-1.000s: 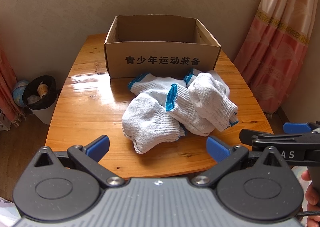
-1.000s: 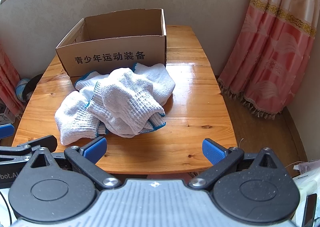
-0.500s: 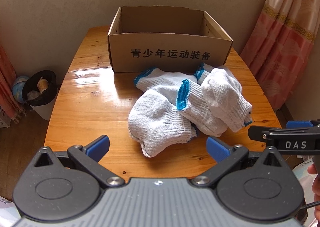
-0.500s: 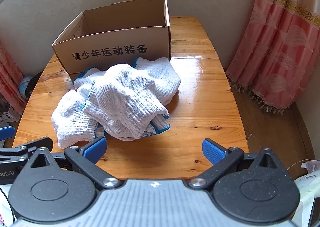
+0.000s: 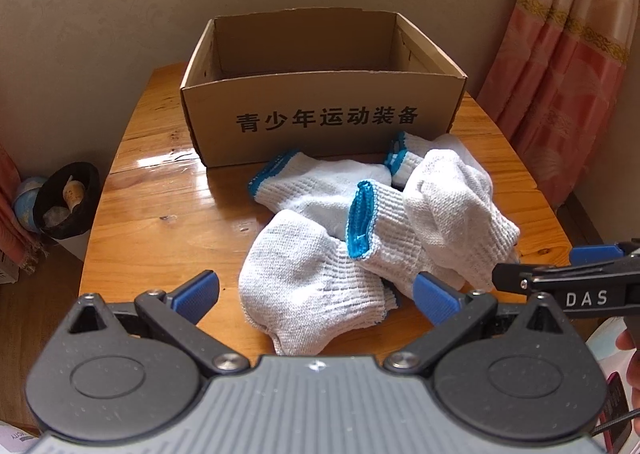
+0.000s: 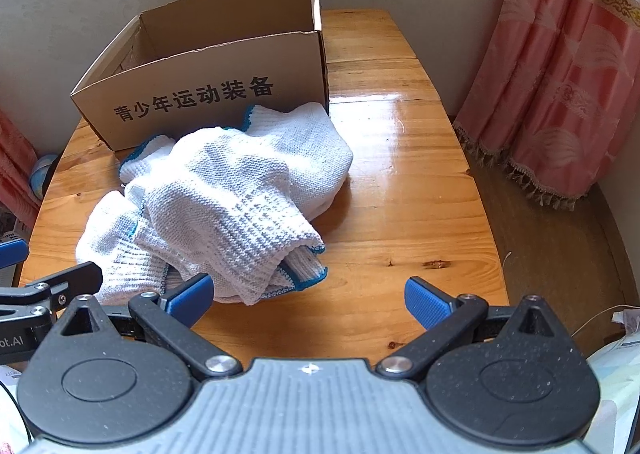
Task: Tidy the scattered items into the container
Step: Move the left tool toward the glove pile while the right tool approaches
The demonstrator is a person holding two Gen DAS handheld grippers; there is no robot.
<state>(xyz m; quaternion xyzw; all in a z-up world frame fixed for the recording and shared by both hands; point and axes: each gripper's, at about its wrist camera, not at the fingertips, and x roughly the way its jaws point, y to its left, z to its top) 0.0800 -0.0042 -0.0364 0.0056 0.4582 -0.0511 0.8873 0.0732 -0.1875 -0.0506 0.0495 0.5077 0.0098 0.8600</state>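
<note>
Gloves were all heaped in one pile on the wooden counter, white knit ones with blue cuffs, overlapping each other so it was hard to count them. The pile sat right in front of the cardboard box, and the farthest gloves were just about touching its front wall, the one with black printed characters. The box was open at the top, and what showed of its inside looked bare.

The left hand-held gripper hovered low over the near edge of the counter with its blue pads spread wide, nothing between them; the closest glove lay just past its tips. The right hand-held gripper was also spread wide and holding nothing, with its left pad just beside the near edge of the pile. Each one poked into the side of the other's view, so they were side by side.

Off the counter, a pink curtain hung on the right, and a dark bin with some stuff in it sat on the floor to the left.
</note>
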